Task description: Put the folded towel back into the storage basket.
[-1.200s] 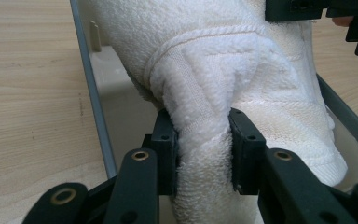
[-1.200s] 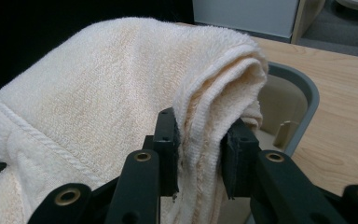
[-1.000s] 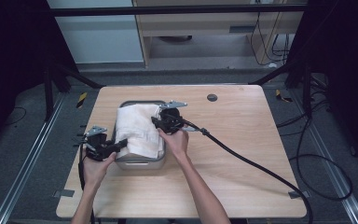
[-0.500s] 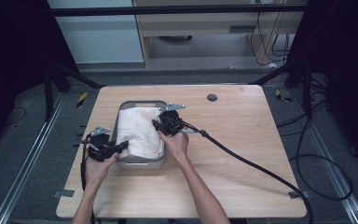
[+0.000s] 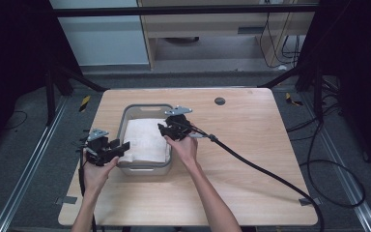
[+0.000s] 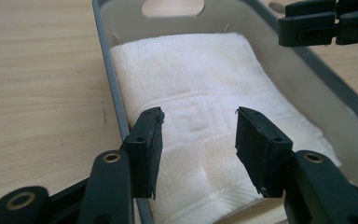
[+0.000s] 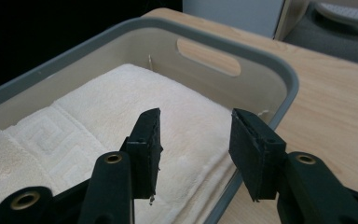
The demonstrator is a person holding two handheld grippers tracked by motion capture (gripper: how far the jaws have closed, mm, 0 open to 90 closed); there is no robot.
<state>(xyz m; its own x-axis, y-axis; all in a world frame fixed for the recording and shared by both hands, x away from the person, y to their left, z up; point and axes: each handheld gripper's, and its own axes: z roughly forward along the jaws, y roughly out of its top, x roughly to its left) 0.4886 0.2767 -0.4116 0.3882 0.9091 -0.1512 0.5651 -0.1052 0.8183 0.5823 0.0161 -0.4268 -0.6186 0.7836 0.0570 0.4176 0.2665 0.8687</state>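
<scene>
Light wood table (image 5: 251, 145), grey plastic bin (image 5: 125, 116) with slot handles, folded white terry towel (image 5: 147, 140) with key-pattern band lying inside, left gripper (image 5: 123, 146) gaping at bin's edge, right gripper (image 5: 162, 129) gaping over opposite rim, both empty.

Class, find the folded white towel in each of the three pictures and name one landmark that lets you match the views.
High view: the towel lies in the grey bin, left of centre.
Left gripper view: the towel fills the middle, beyond the open jaws.
Right gripper view: the towel lies centre-left, inside the bin.
Shared landmark: the woven key-pattern band across the towel, seen in both gripper views; the bin's grey rim in all three.
</scene>
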